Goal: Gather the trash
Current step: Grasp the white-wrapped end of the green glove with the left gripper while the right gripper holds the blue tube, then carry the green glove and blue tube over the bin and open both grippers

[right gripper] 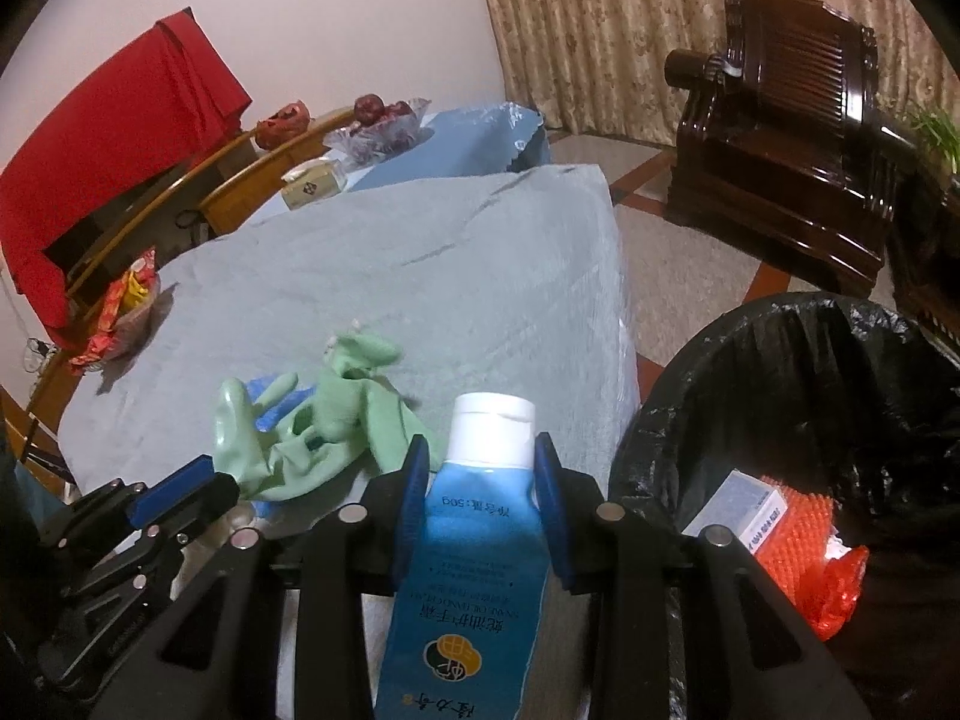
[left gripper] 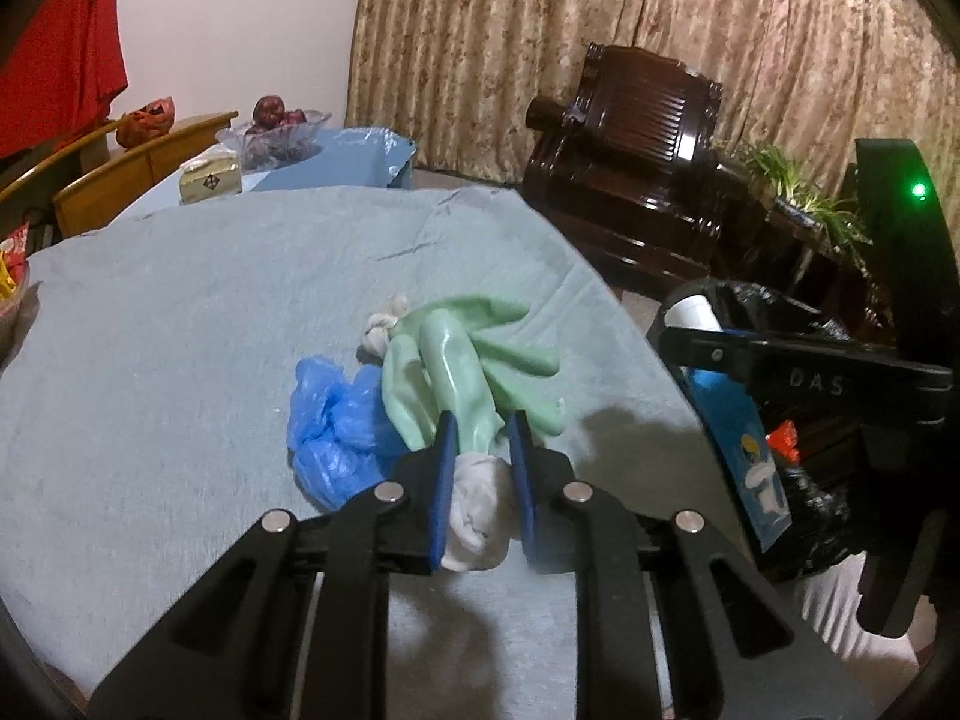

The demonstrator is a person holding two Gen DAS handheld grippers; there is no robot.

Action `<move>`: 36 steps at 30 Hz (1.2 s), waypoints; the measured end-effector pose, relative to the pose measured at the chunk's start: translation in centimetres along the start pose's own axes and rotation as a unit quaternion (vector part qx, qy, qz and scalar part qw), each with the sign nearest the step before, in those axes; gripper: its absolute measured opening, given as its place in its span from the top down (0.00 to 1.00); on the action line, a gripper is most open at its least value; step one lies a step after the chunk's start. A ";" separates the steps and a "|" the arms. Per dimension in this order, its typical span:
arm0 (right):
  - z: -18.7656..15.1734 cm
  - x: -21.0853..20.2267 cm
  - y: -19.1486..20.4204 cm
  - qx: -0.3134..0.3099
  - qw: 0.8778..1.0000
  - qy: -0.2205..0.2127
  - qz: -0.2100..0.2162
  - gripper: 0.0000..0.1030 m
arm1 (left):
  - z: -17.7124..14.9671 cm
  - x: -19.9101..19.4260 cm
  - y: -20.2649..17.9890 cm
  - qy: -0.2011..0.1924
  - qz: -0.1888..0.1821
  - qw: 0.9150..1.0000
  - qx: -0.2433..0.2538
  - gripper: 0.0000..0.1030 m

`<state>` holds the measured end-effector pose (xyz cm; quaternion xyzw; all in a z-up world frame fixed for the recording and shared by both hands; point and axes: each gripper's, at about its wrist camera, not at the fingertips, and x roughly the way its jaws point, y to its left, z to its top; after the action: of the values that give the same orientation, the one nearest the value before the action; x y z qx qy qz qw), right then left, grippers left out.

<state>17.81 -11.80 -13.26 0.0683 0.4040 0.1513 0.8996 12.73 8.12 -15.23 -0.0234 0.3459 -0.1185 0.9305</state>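
My left gripper (left gripper: 483,429) is shut on the white cuff (left gripper: 477,510) of a green rubber glove (left gripper: 456,372) that lies on the grey-blue tablecloth (left gripper: 180,360). A crumpled blue plastic bag (left gripper: 336,420) lies against the glove's left side, and a grey-white wad (left gripper: 384,324) lies behind it. My right gripper (right gripper: 480,456) is shut on a blue hand-cream tube with a white cap (right gripper: 480,516), held at the table's right edge beside a bin lined with a black bag (right gripper: 780,360). The glove also shows in the right wrist view (right gripper: 324,420), with the left gripper (right gripper: 174,489) at its near end.
The bin holds a red net bag (right gripper: 804,546) and a small box (right gripper: 738,510). A dark wooden armchair (left gripper: 636,138) stands behind. A glass fruit bowl (left gripper: 276,132), a tissue box (left gripper: 210,180), a snack bowl (right gripper: 129,312) and wooden chairs (left gripper: 138,168) are at the far left.
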 end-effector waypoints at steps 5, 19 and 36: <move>0.1 -1.8 0.3 -0.007 1.000 -0.015 0.006 0.66 | 0.7 -1.3 -1.1 -0.020 -0.012 1.000 0.006 0.91; 0.3 -3.6 0.0 -0.003 1.000 -0.029 0.008 0.66 | 1.3 -2.2 -1.6 -0.033 -0.011 0.999 0.001 0.94; 1.3 -5.0 -0.9 -0.002 0.999 -0.049 0.014 0.71 | 4.2 -3.1 -3.0 -0.061 -0.028 0.998 -0.001 0.95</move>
<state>15.86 -14.25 -9.07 0.0790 0.3580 0.1611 0.9163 12.56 5.77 -9.72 -0.0409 0.2878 -0.1429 0.9461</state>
